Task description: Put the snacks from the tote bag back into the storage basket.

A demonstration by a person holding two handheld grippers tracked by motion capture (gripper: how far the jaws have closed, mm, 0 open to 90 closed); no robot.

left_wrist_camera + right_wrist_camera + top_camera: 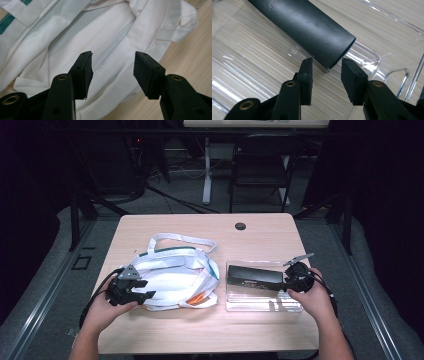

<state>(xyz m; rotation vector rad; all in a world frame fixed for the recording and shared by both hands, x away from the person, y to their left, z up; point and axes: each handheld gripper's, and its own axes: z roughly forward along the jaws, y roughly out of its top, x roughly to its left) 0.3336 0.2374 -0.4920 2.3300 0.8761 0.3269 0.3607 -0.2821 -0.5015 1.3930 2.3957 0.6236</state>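
It looked like a lab or recording studio: a wooden table (260, 325) ringed by black curtains (385, 180), a folding chair (260, 165) and floor cables (175, 200).

My right gripper (327, 72) has its jaws parted, nothing pinched between them, just short of the near end of a long black box (307, 27) lying in a clear plastic tray (372, 53).

My bag (172, 277) white, teal stripe trim, orange bit inside; box (254, 277) black; tray (262, 301) clear; table (260, 237) light wood grain.
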